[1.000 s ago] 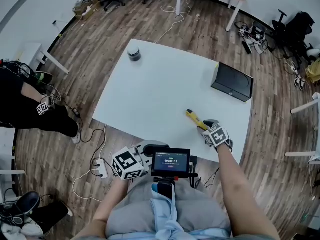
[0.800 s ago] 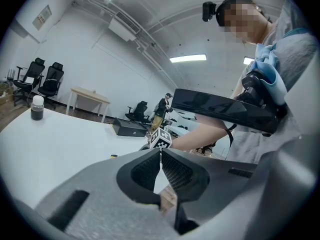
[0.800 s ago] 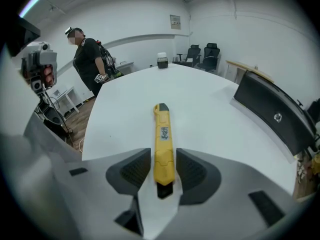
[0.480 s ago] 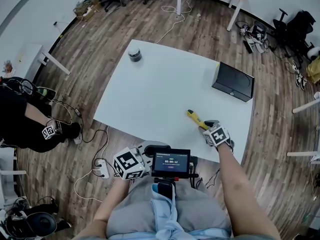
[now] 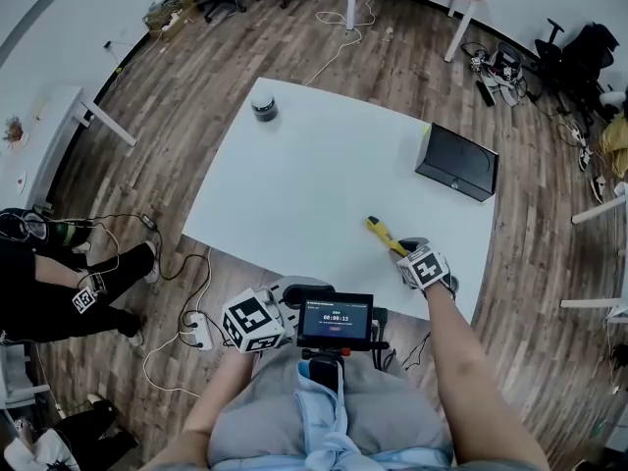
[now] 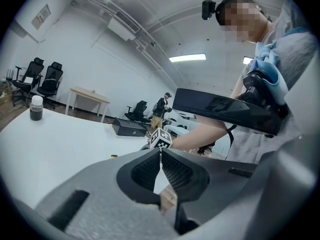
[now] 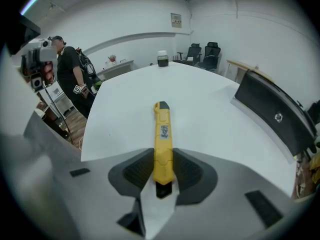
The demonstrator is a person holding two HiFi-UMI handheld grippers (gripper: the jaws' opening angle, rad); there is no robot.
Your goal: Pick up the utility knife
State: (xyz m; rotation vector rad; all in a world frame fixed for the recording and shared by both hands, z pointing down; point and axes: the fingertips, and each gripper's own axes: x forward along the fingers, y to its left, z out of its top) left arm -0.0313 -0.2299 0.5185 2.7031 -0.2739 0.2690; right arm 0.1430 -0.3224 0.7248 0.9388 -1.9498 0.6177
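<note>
A yellow utility knife with a black end lies on the white table near its front right edge. My right gripper points steeply down over the knife's near end. In the right gripper view the knife runs straight away from me between the two pads, and the right gripper is closing on its handle; the pads stand right at its sides and the knife still rests on the table. My left gripper hangs by my lap below the table edge. In its own view the left gripper is shut on nothing.
A black box sits at the table's right end and a dark jar at its far left corner. A small screen is mounted at my chest. Another person stands on the floor at left, among cables.
The person at the left has shifted lower along the floor. Both grippers and the knife stay where they were.
</note>
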